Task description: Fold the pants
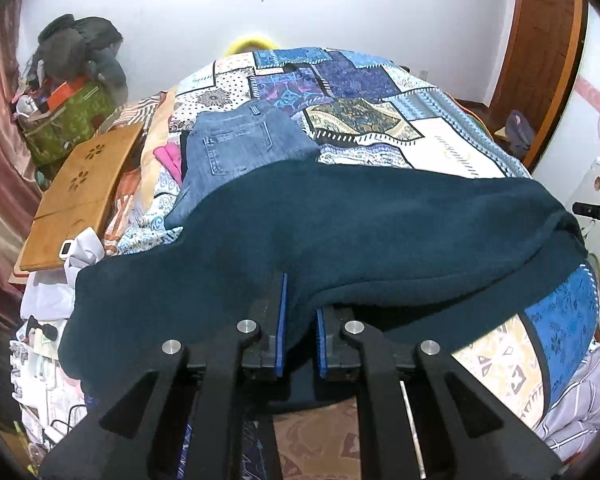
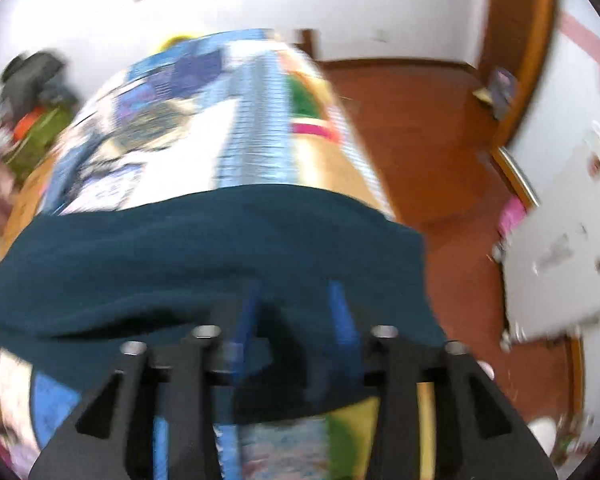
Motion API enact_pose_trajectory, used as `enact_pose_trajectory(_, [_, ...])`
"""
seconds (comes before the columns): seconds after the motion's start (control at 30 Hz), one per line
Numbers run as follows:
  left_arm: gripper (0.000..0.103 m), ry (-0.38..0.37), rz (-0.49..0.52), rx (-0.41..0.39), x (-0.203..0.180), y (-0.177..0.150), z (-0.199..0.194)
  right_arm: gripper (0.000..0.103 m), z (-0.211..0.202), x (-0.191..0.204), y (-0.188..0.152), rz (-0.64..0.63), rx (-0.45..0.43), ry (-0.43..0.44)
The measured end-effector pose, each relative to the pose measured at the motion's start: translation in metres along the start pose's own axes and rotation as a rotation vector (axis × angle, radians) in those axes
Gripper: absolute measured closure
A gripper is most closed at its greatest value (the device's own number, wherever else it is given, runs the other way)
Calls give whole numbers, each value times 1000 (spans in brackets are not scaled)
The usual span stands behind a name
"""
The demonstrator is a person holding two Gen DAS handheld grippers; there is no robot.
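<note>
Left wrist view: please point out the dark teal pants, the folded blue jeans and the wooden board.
dark teal pants [image 1: 340, 220], left wrist view, middle of the fabric.
folded blue jeans [image 1: 236, 148], left wrist view, back pocket.
wooden board [image 1: 84, 192], left wrist view, centre of its top.

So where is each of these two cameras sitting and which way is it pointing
Left wrist view: rides on the left claw, looking forward and down over the dark teal pants on the patchwork quilt toward the far wall; its two fingers are shut on a fold of the pants.
Right wrist view: rides on the right claw, blurred, aimed down across the pants' edge, quilt and wooden floor; fingers straddle the fabric, grip unclear.
Shared: both show the teal pants, the quilt and the wooden door frame.
</note>
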State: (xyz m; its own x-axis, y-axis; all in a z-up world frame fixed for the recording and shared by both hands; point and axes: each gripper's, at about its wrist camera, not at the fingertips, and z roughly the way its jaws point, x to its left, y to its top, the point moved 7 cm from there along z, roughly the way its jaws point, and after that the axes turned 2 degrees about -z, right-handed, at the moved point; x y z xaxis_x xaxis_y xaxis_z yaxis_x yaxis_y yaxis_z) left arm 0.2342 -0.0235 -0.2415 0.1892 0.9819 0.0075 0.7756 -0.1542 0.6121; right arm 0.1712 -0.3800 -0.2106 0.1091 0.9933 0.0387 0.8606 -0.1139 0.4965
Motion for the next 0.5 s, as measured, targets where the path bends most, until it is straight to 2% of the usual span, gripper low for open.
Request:
enact_pose_trajectory(0.03, [92,-3,-2,2,-1,-2,0,37,0,11,-2,-65,-6,-10])
enact_pose_trajectory(0.1, [92,-14,-10,10,0,-6,0,36,5,37,-10,-222,-4,-31])
enact_pose_trajectory(0.27, [92,-9,7,34,0,-15,2,34,27,64,-19,-443,23,-104])
enact_pose_trajectory(0.37, [92,-8,1,44,0,-18,3,33,37,66,-16,-467,41,-100])
enact_pose_trajectory(0.5, [92,-1,0,54,-1,-18,8,34,44,71,-9,-452,59,-24])
